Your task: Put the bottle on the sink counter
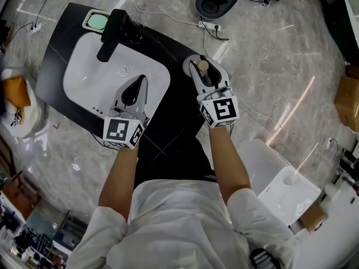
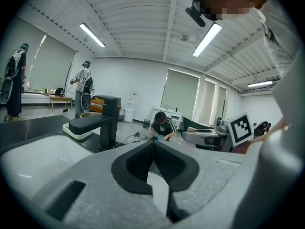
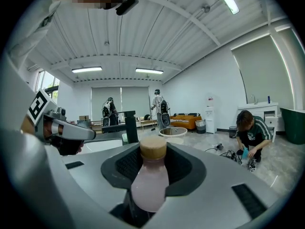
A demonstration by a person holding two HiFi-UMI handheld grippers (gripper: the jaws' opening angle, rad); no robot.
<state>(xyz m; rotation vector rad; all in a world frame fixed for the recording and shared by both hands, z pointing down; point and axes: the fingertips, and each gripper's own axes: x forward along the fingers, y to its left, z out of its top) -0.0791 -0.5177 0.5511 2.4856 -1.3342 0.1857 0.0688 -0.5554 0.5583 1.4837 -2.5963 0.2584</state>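
My right gripper [image 1: 201, 70] is clamped on the bottle [image 3: 150, 180]: in the right gripper view the 2 dark pads [image 3: 183, 168] press against the pale pink body from either side, and the cork-coloured cap [image 3: 153, 148] projects beyond the fingertips. In the head view the bottle sits between these fingers at the right end of the black sink counter [image 1: 61, 32], directly over a round grey disc [image 1: 189, 65] at that corner. I cannot tell whether the base of the bottle touches any surface. My left gripper [image 2: 153, 147] has its 2 fingers brought together, tips in contact and nothing between them. It hangs over the near right portion of the white basin [image 1: 90, 72], well apart from the bottle. The black faucet [image 1: 109, 35] stands at the far edge of the basin, with its spout reaching over the bowl. A pale green soap dish [image 1: 96, 21] lies just beside the faucet, on its far left. A power strip [image 1: 210, 26] with trailing cables lies on the marble floor beyond the counter. A person [image 3: 250, 132] crouches on the floor on the far right.
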